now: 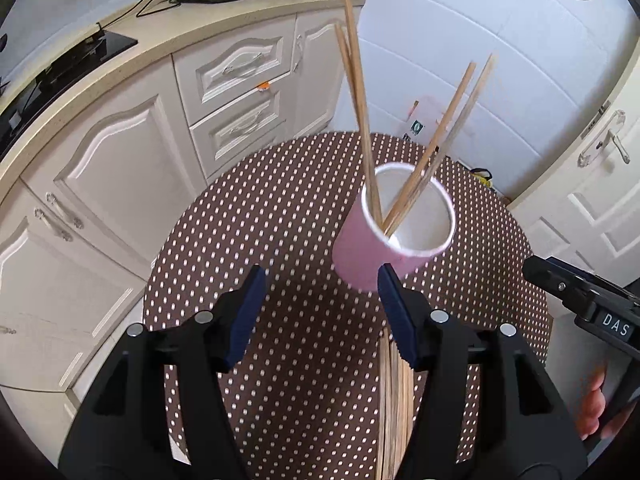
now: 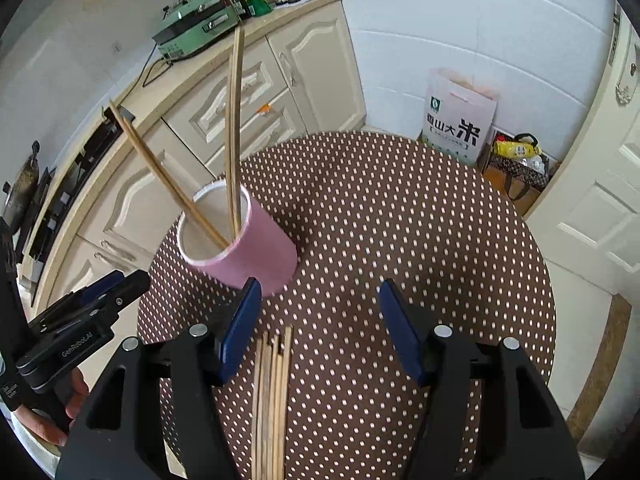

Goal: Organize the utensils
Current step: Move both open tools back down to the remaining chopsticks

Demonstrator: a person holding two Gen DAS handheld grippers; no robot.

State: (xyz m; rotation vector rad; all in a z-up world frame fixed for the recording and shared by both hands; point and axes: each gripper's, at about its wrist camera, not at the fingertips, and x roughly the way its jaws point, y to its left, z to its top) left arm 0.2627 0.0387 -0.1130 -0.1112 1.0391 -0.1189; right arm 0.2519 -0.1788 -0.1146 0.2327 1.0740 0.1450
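Both my jaws spread, empty, over the worktop's near edge.
Risk: nudging light pink paper cup [image 1: 384, 236] topples its wooden chopsticks [image 2: 234, 128]; loose chopstick bundle [image 2: 272, 392] scatters.

Both wrist cameras look steeply down from close above the dotted table [image 1: 304, 216], sharing the pink cup [image 2: 256, 256] and cabinets [image 1: 120, 168].

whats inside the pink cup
Four chopsticks lean in the pink cup, two to each side. Its white wall shows; the bottom and the chopsticks' lower ends are hidden by the rim.
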